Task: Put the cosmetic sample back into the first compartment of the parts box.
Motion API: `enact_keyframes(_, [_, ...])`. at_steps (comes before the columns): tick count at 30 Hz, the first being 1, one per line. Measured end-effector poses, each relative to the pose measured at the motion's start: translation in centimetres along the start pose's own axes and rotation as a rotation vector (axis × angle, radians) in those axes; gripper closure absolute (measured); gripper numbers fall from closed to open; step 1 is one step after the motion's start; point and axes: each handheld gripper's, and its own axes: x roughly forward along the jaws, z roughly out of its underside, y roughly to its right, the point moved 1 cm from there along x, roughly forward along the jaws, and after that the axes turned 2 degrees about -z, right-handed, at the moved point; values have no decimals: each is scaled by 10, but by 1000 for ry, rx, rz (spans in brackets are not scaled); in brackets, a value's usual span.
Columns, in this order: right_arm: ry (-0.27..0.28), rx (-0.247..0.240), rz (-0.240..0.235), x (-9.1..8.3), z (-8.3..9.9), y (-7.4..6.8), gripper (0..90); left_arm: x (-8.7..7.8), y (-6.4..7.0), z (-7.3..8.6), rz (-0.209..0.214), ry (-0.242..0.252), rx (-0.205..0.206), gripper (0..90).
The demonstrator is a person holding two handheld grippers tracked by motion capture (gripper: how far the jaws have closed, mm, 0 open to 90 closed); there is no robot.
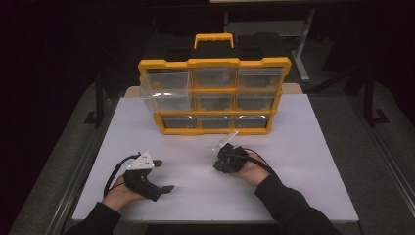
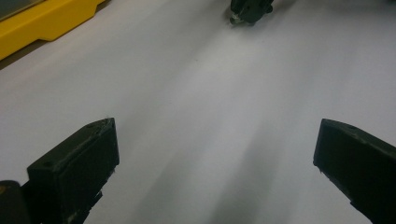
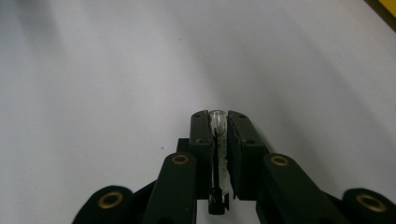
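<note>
My right gripper (image 3: 218, 116) is shut on a small clear piece (image 3: 217, 122), a thin glass-like sliver with a black end, pinched upright between the jaws. In the high view this right gripper (image 1: 218, 165) rests low over the white table (image 1: 303, 161), just in front of the yellow organiser case (image 1: 214, 95). My left gripper (image 1: 164, 175) lies at the front left with its jaws wide apart and nothing between them. The left gripper (image 2: 215, 149) faces bare table, with the right gripper (image 2: 250, 10) far off at the top.
The case stands upright at the back of the table, with clear drawers in three rows and a yellow handle (image 1: 214, 39). Its upper left drawer (image 1: 164, 88) sticks out towards me. A corner of the case base (image 2: 42, 21) lies left of the left gripper. Dark floor surrounds the table.
</note>
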Motion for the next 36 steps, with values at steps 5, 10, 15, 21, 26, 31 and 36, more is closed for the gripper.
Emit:
enact_keyframes(5, [2,-5,-3,-9,-5,2,797,0,0,0,-1,-1,4,0])
enact_keyframes(10, [14,0,-7,-15,-9,5,797,-1,0,0,-1,3,2,0])
enact_keyframes(15, [18,6,-3,-28,-15,9,797,-1,0,0,-3,2,3,0])
enact_keyframes(21, [39,8,-5,-39,-19,13,796,-1,0,0,-5,2,7,0])
enact_keyframes(26, [45,4,-13,-47,-24,15,796,0,0,0,-3,2,3,0])
enact_keyframes(31, [55,4,-21,-51,-28,15,796,0,0,0,-1,3,5,0])
enact_keyframes(36, [74,-2,-27,-56,-37,14,796,0,0,0,1,6,7,0])
